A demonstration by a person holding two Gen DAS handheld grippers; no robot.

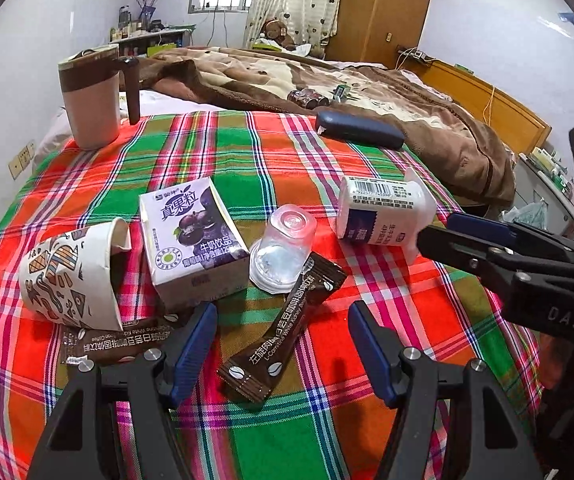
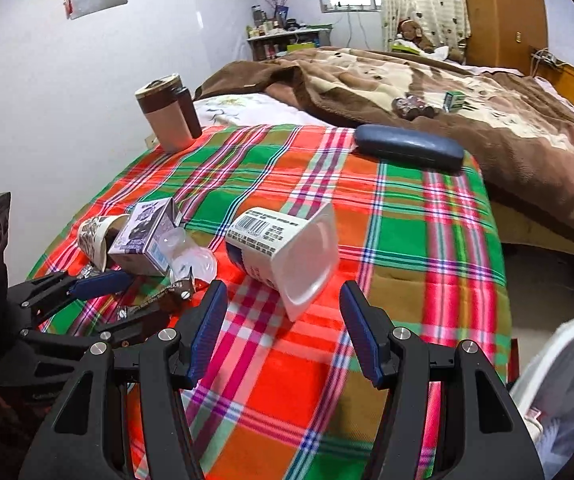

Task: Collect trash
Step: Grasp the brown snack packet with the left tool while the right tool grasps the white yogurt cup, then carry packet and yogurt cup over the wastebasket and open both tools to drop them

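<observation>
Your left tongs [image 1: 283, 344] gape over the coffee sachet [image 1: 283, 332]; your right tongs [image 2: 283, 320] gape too, the tipped yogurt cup [image 2: 283, 256] just ahead at 12 o'clock. A second sachet [image 1: 119, 344] hides partly under the paper cup [image 1: 75, 272] on the worktop [image 1: 367, 168].

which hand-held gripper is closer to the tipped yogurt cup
Right. The right hand-held gripper sits open just short of the yogurt cup, lined up with it. The left hand-held gripper is open over the coffee sachet, further left.
</observation>
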